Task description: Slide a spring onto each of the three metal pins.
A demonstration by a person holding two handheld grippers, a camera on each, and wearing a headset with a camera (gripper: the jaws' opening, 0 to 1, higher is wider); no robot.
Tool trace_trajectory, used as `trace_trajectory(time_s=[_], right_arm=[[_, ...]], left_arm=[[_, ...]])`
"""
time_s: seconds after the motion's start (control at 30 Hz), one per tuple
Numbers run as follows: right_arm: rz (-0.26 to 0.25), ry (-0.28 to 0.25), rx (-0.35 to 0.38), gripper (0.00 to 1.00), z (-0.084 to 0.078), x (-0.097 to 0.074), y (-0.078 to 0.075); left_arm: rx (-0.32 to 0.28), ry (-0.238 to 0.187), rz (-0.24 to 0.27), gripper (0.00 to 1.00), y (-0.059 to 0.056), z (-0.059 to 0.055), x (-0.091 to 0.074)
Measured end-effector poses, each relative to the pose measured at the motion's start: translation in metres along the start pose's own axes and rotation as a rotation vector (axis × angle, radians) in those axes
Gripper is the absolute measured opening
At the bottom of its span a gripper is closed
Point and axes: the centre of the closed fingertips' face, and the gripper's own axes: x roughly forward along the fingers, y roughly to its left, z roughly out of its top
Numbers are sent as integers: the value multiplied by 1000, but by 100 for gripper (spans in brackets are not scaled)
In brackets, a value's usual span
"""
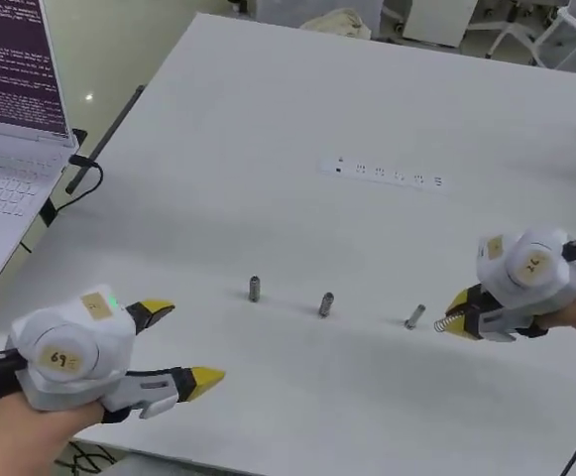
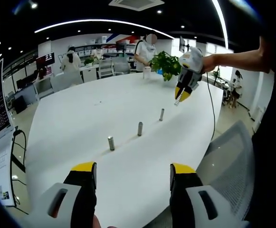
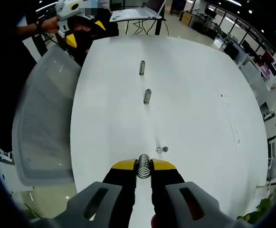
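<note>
On the white bench [image 1: 268, 149] the job looked two-thirds done. The first pin [image 1: 255, 289] and the second pin [image 1: 326, 304] each appeared to wear a coil already, while the third pin [image 1: 415, 316] stood bare. The right hand-held gripper [image 1: 461, 319] pinched a spring [image 1: 448, 320] between its yellow tips, the coil's free end pointing at that bare pin and just short of it. The left hand-held gripper [image 1: 188, 342] hovered spread wide and empty near the bench's front edge, well apart from the row. What remained, I judged, was threading that one spring on.
</note>
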Motion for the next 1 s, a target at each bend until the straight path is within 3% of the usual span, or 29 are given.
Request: trace_trajectory(time_s=[0.47, 1.0], right_arm=[[4, 34, -28, 9, -1, 13, -24], [23, 66, -35, 9, -3, 31, -35]], left_arm=[[-38, 23, 21, 63, 6, -8, -1], [-67, 24, 46, 63, 17, -3, -6]])
